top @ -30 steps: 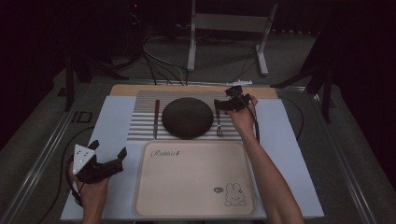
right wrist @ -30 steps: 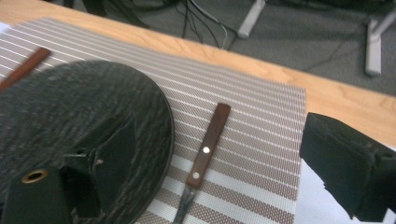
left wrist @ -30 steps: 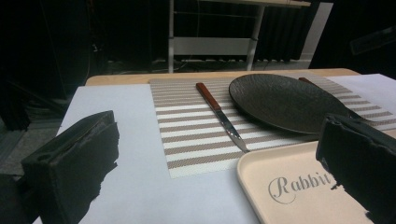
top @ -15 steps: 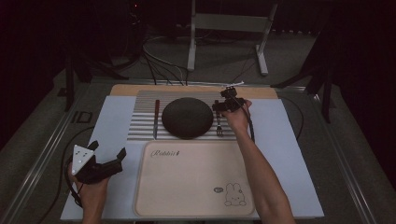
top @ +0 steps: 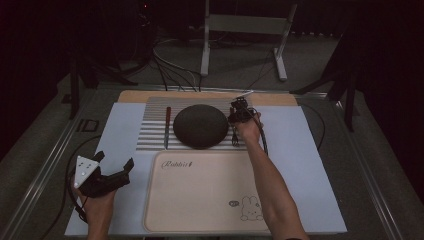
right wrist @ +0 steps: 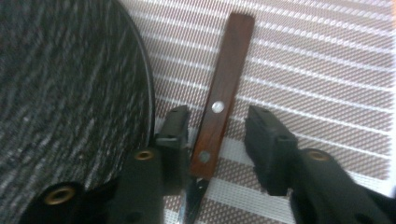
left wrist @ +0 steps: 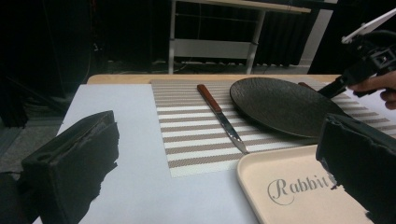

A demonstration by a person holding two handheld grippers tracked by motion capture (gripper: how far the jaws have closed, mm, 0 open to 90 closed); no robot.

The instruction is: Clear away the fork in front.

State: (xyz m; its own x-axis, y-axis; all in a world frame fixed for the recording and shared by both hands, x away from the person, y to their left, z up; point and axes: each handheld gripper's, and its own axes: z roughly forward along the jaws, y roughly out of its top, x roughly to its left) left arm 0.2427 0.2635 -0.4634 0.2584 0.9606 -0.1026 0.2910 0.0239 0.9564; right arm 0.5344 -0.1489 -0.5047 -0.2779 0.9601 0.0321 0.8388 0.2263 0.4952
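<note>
Jaws of your right gripper (right wrist: 217,135) have just been closing around the wooden handle (right wrist: 223,95), maybe not pinching yet; squeeze, then lift.

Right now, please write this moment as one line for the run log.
right hand-held gripper: jaws closing around wooden handle of utensil, one side still apart | plate: beside it | left hand-held gripper: open, nothing between

Dim room, lit table, close view blurred.
</note>
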